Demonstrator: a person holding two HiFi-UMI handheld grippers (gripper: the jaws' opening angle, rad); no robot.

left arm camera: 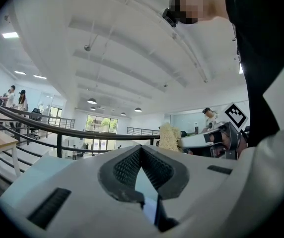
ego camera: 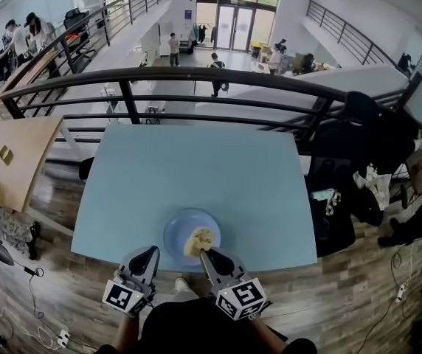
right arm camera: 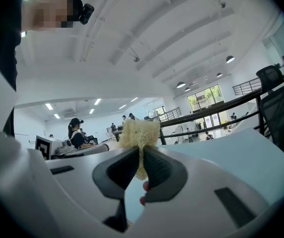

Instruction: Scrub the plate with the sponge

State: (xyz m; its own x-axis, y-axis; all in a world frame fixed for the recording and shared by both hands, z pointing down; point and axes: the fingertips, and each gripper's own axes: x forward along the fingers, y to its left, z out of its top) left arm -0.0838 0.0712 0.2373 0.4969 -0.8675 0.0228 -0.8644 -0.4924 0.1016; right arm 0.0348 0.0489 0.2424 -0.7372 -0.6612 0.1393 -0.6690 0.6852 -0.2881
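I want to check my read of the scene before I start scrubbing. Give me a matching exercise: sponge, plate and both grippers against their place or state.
Things:
1. sponge
2. plate
3. left gripper
4. right gripper

Place or state:
A. jaws together, nothing between them
B. round and blue, on the light blue table near its front edge
C. shut on the sponge
D. pale yellow, pinched between two jaws above the plate

Pairs: 1-D, 2-B, 3-A, 4-C
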